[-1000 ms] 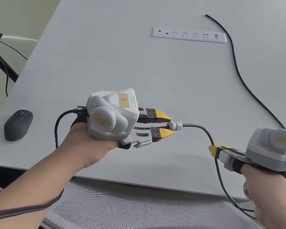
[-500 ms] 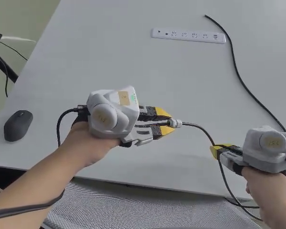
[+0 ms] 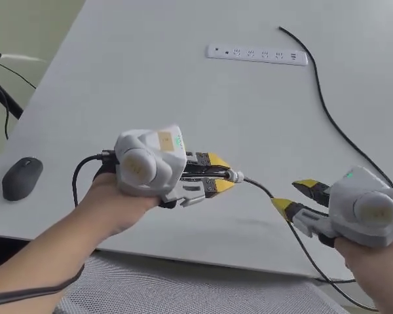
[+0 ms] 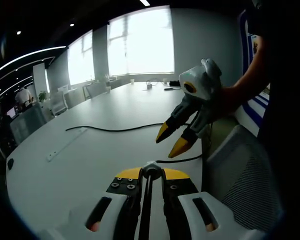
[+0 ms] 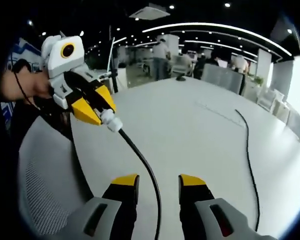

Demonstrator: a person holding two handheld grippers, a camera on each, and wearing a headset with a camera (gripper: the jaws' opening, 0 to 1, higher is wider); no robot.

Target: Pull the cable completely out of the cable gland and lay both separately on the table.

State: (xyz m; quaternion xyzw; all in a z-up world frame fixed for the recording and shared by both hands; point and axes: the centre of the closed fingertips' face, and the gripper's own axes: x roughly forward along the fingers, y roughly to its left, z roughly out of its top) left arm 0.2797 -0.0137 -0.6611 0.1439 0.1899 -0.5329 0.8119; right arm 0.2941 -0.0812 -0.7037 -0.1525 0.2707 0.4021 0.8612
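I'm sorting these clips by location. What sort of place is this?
Probably an open-plan office or meeting area: a long white table with a power strip and a computer mouse, and big windows in the left gripper view.

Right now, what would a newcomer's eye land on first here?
The left gripper, mid-frame in the head view, is shut on a white cable gland with a black cable trailing from it. To its right, the right gripper stands open, the cable passing between its jaws.

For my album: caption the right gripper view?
Open right gripper straddles the cable; left gripper clamps the cable gland.
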